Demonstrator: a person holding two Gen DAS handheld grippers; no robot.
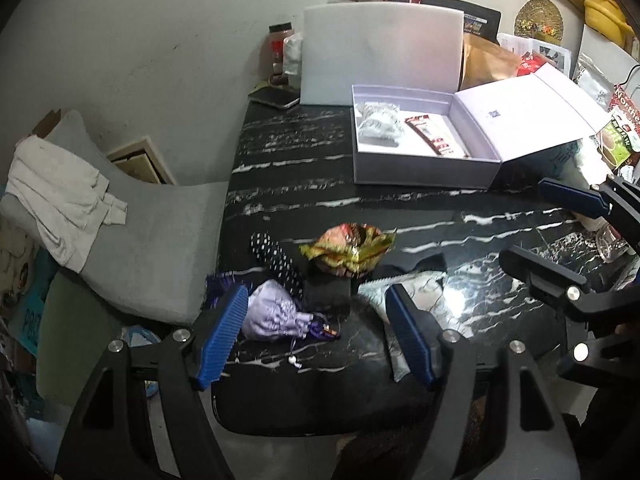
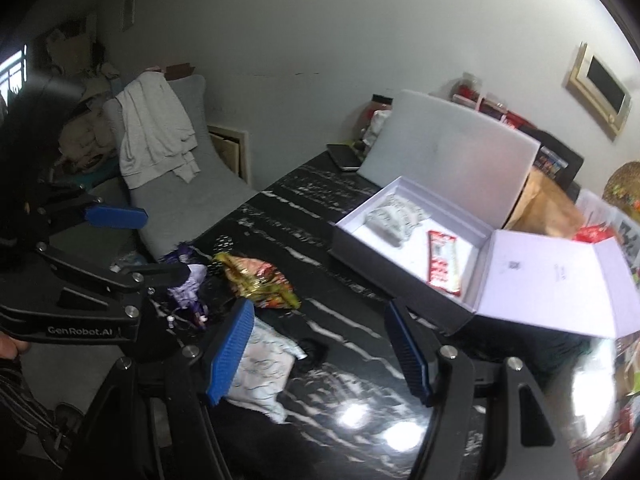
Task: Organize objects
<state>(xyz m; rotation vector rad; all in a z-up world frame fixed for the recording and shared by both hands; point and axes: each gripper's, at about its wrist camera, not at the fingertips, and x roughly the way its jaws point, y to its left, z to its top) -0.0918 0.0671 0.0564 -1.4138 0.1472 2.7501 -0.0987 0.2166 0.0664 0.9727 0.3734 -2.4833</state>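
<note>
A black marble-patterned table (image 1: 320,200) fills both wrist views. On it, toward one o'clock in the left wrist view, sits an open white box (image 1: 424,160) with its lid (image 1: 532,116) folded out to the right. Inside the box lie a grey-white packet (image 1: 378,124) on the left and a red snack bar (image 1: 436,136) beside it.

Near the front edge of the table is a loose cluster of items. A crumpled yellow and red wrapper (image 1: 352,248) lies at the centre, with a black spotted pouch (image 1: 276,260) touching it at nine o'clock. A lilac drawstring bag (image 1: 272,312) rests at seven o'clock of the wrapper, and a white patterned packet (image 1: 408,292) at five o'clock.

The left gripper (image 1: 316,340) hovers above this cluster, its blue fingers spread well apart and holding nothing; the lilac bag sits just inside its left finger. The right gripper (image 2: 320,356) is also spread open and empty, hanging over the table with the white patterned packet beside its left finger.

A grey chair (image 1: 160,240) draped with a pale cloth (image 1: 60,200) stands at nine o'clock of the table.
</note>
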